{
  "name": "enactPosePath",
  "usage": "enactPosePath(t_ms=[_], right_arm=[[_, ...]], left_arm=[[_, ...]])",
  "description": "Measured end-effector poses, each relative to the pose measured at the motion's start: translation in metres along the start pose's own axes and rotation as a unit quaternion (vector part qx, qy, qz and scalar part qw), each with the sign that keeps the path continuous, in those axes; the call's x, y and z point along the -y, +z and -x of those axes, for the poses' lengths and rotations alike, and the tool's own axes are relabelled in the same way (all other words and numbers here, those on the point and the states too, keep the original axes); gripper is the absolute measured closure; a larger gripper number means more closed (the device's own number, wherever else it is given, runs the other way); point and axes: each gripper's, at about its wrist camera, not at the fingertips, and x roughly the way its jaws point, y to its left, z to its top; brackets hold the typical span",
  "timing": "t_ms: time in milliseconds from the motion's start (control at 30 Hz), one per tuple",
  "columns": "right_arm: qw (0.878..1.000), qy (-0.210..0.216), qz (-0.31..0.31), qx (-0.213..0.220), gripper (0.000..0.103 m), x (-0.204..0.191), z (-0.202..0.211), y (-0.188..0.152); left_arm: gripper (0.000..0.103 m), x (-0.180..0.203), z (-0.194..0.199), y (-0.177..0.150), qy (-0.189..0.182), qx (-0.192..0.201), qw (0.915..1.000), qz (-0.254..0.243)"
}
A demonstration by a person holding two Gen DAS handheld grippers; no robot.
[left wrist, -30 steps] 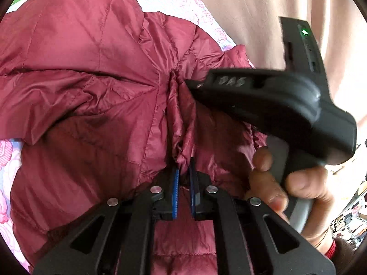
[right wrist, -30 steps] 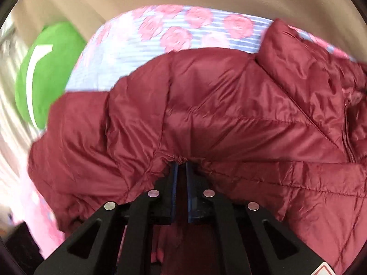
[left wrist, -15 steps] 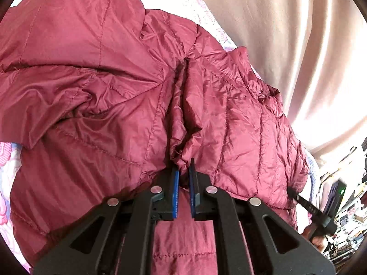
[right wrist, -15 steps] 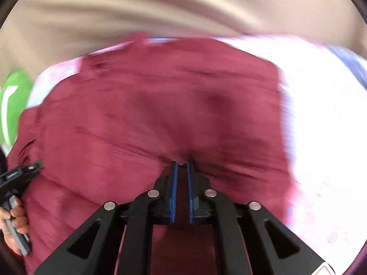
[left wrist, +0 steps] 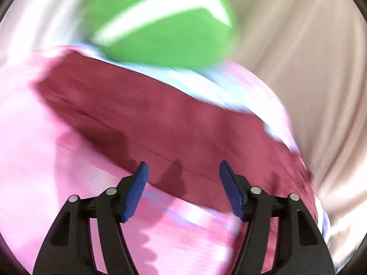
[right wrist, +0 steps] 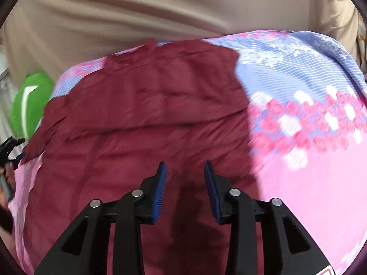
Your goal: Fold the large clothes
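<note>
A beige curtain [right wrist: 114, 18] fills the top of my right view and the right side of my left view. Below it the sheet [right wrist: 309, 160], striped blue and pink with flowers, covers the right half of my right view and the lower left of my left view. The jacket [right wrist: 142, 123], dark red and quilted, lies flat on the sheet across the centre and left of my right view; in my left view it runs as a blurred band from the middle left to the lower right. A green cushion [left wrist: 165, 27] with a white stripe sits in the upper middle of my left view, just beyond the jacket's far edge, and shows small at the left edge of my right view.

My left gripper [left wrist: 183, 183] has its jaws opening, wide apart, with nothing between the pads; it hangs over the jacket's near edge. My right gripper [right wrist: 185, 183] also has its jaws opening, nothing between them, above the jacket. A hand [right wrist: 6, 176] shows blurred at the far left edge of my right view.
</note>
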Motion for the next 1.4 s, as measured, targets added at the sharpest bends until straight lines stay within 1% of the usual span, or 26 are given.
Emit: enactPosePath(t_ms=[67,133,200,267,367,400,433,467,533,633,733,767,800,833,867,933,1000,1033,1067,1133,1167,1200,1233,1267,1367,1400], right_arm=[[1.0,0.009,-0.002,-0.002,0.064,-0.014,0.0,-0.01],[1.0,0.019,-0.01,-0.002,0.064,-0.021,-0.001,-0.018],[1.0,0.022,-0.018,-0.009,0.064,-0.027,-0.004,-0.026],[0.999,0.019,-0.023,-0.019,0.064,-0.031,-0.005,-0.033],[1.0,0.006,-0.017,-0.022,0.064,-0.035,-0.001,-0.04],[1.0,0.004,-0.016,-0.021,0.062,-0.036,-0.001,-0.039],[1.0,0.001,-0.015,-0.021,0.062,-0.037,0.001,-0.04],[1.0,-0.001,-0.017,-0.02,0.061,-0.037,0.0,-0.04],[1.0,-0.003,-0.02,-0.017,0.061,-0.038,0.002,-0.041],[1.0,-0.009,-0.021,-0.011,0.061,-0.039,0.006,-0.042],[1.0,-0.004,-0.018,-0.006,0.061,-0.043,0.009,-0.041],[1.0,-0.001,-0.017,-0.004,0.061,-0.045,0.009,-0.041],[1.0,0.001,-0.016,-0.003,0.061,-0.046,0.01,-0.041],[1.0,0.005,-0.014,-0.001,0.061,-0.049,0.011,-0.04],[1.0,0.007,-0.011,0.001,0.061,-0.051,0.012,-0.04],[1.0,0.011,-0.004,0.007,0.061,-0.056,0.015,-0.04],[1.0,0.013,-0.001,0.011,0.061,-0.057,0.018,-0.041],[1.0,0.012,-0.001,0.012,0.061,-0.057,0.019,-0.041],[1.0,0.013,-0.002,0.015,0.061,-0.055,0.022,-0.041],[1.0,0.015,-0.006,0.017,0.061,-0.052,0.025,-0.042],[1.0,0.013,-0.011,0.018,0.06,-0.047,0.027,-0.042],[1.0,0.013,-0.014,0.019,0.06,-0.043,0.029,-0.043],[1.0,0.013,-0.017,0.02,0.059,-0.039,0.03,-0.043],[1.0,0.011,-0.021,0.02,0.059,-0.035,0.032,-0.044],[0.999,0.003,-0.031,0.018,0.055,-0.021,0.035,-0.046],[0.999,0.001,-0.034,0.017,0.054,-0.017,0.036,-0.046]], left_arm=[[0.039,-0.044,0.001,0.023,0.024,0.011,0.9984,0.05],[0.04,-0.086,-0.002,0.04,0.037,0.02,0.9938,0.103],[0.04,-0.11,-0.005,0.048,0.035,0.024,0.9909,0.128],[0.04,-0.125,-0.01,0.053,0.021,0.027,0.9889,0.145],[0.057,-0.132,-0.02,0.058,0.015,0.028,0.9875,0.154],[0.076,-0.136,-0.021,0.058,0.015,0.025,0.988,0.152],[0.098,-0.131,-0.026,0.061,0.013,0.019,0.9887,0.148],[0.1,-0.127,-0.029,0.062,0.012,0.015,0.9895,0.143],[0.101,-0.114,-0.019,0.064,0.014,0.032,0.9917,0.124],[0.102,-0.065,0.006,0.066,0.014,0.069,0.9963,0.05],[0.102,0.009,0.036,0.058,-0.018,0.096,0.9947,-0.033],[0.102,0.041,0.049,0.051,-0.042,0.102,0.9917,-0.065],[0.102,0.067,0.058,0.044,-0.061,0.107,0.9882,-0.09],[0.102,0.104,0.07,0.032,-0.09,0.11,0.9822,-0.123],[0.102,0.125,0.076,0.023,-0.109,0.109,0.9779,-0.141],[0.102,0.179,0.086,-0.004,-0.159,0.1,0.965,-0.184],[0.102,0.242,0.09,-0.047,-0.206,0.076,0.946,-0.239],[0.102,0.258,0.09,-0.06,-0.219,0.067,0.9402,-0.252],[0.102,0.284,0.086,-0.085,-0.242,0.047,0.93,-0.273],[0.102,0.322,0.072,-0.129,-0.263,0.007,0.9153,-0.305],[0.102,0.341,0.06,-0.159,-0.269,-0.017,0.9075,-0.323],[0.102,0.354,0.048,-0.184,-0.265,-0.036,0.9031,-0.336],[0.101,0.362,0.035,-0.202,-0.259,-0.05,0.9009,-0.345],[0.1,0.37,0.019,-0.23,-0.247,-0.067,0.8985,-0.357],[0.094,0.372,-0.027,-0.289,-0.212,-0.122,0.894,-0.375],[0.088,0.368,-0.042,-0.304,-0.199,-0.142,0.8932,-0.377]])
